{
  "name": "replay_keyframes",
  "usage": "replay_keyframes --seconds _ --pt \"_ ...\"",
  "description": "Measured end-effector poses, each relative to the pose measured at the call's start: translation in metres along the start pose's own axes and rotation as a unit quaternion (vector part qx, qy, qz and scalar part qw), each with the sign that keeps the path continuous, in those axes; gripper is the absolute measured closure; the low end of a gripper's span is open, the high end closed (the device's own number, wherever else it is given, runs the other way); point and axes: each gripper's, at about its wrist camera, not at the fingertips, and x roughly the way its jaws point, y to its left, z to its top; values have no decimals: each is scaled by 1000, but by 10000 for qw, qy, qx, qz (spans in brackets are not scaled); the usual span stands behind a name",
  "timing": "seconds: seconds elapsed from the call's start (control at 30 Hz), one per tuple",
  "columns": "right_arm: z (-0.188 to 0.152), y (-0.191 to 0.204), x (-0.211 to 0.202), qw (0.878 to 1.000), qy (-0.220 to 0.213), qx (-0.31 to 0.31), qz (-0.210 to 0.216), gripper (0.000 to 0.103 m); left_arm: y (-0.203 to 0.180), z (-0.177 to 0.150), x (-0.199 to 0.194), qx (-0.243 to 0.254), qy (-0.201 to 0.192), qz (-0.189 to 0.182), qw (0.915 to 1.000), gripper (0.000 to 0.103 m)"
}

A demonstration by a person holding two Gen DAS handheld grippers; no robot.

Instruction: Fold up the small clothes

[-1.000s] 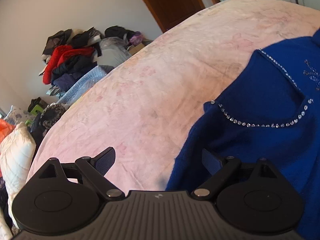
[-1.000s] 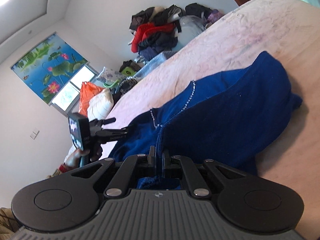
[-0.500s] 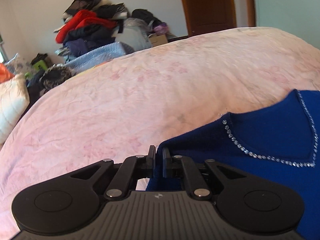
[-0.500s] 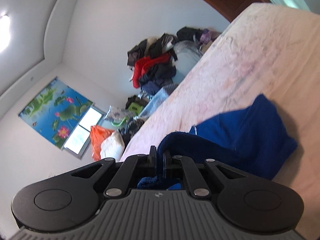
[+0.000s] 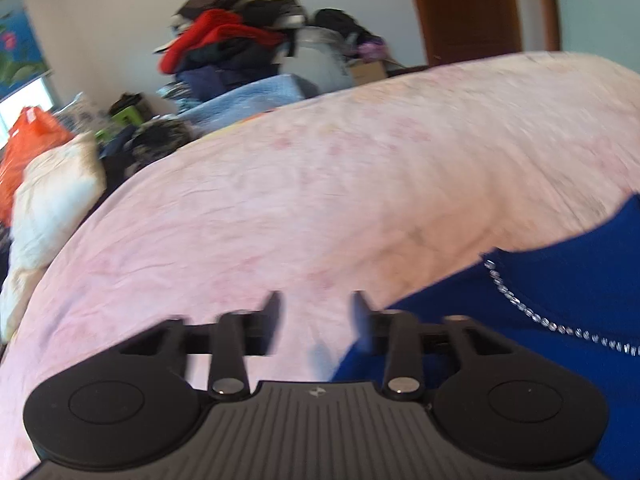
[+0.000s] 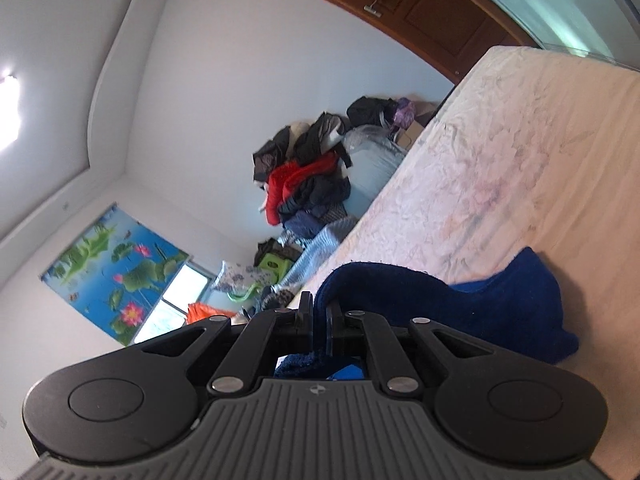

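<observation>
A dark blue knit garment (image 5: 560, 312) with a line of rhinestones along its neckline lies on the pink bedsheet (image 5: 340, 200). My left gripper (image 5: 316, 308) is open and empty, its right finger at the garment's left edge; the view is motion-blurred. My right gripper (image 6: 319, 312) is shut on a fold of the same blue garment (image 6: 460, 304) and holds it lifted off the bed (image 6: 500, 152), with the rest draping down to the right.
A pile of clothes (image 5: 236, 44) sits beyond the bed's far side, also seen in the right wrist view (image 6: 308, 184). A white pillow (image 5: 52, 200) and an orange bag (image 5: 28, 148) lie at left. A wooden door (image 5: 472, 8) stands behind.
My left gripper, shut on the garment's edge half a second ago, has opened and let go. My right gripper has kept its hold and lifted the blue fabric higher.
</observation>
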Motion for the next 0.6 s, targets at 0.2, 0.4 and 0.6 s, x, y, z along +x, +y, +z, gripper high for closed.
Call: replay_keyframes --seconds 0.2,0.4,0.6 --pt "39 10 -16 9981 -617 -39 60 93 13 -17 -59 -178 -494 249 9983 11" --pt "98 4 -60 9868 -1605 144 -160 93 10 -47 -95 -200 -384 -43 9991 11" --pt "137 -8 -105 9713 -2266 36 -721 93 23 -73 -102 -549 19 -307 9980 11"
